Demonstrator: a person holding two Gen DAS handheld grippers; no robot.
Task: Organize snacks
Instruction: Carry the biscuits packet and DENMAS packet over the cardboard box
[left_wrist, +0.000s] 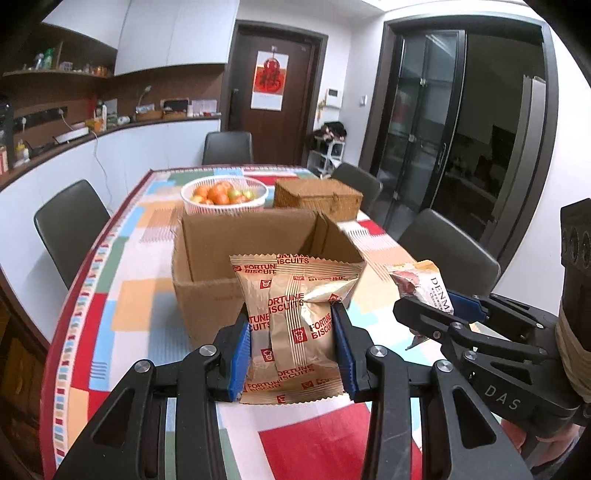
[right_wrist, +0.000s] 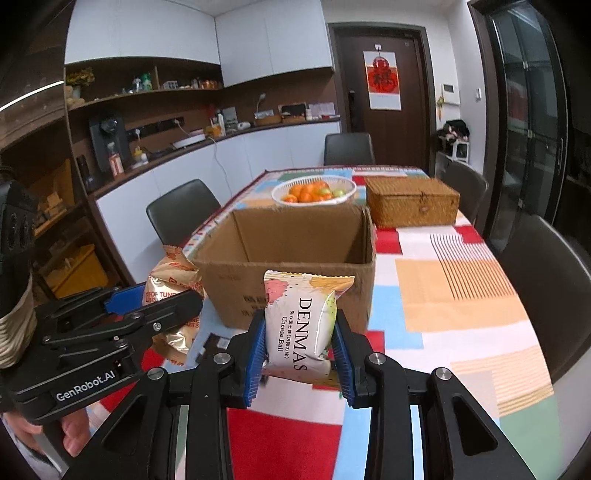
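**Hand-held grippers holding two snack packets in front of the open carton**

Left hand-held gripper (left_wrist: 291, 350) is clamping a gold Fortune Biscuits packet (left_wrist: 295, 317) between its blue pads, the jaws closed only as far as the packet's width allows, and the packet is standing upright above the desk (left_wrist: 122, 310). Right hand-held gripper (right_wrist: 301, 356) is squeezing a white Denmas Cheese Ball packet (right_wrist: 301, 328) in the same way, its pads pressing in on both sides of the packet.

An open cardboard box (left_wrist: 207, 291) is sitting on the patchwork tablecloth directly ahead of both packets, its near wall standing between them and its inside. Behind the box, a white basket of fruit (left_wrist: 223, 195) and a woven lidded box (left_wrist: 317, 197) are resting side by side at the far end of the desk. Dark chairs (left_wrist: 70, 225) are standing around the desk, and a counter (right_wrist: 207, 142) crowded with bottles and small items is running along the wall on the left.

From the left wrist view, the right hand-held gripper is showing just beside the biscuits packet on its right, with the two packets held near each other but apart.
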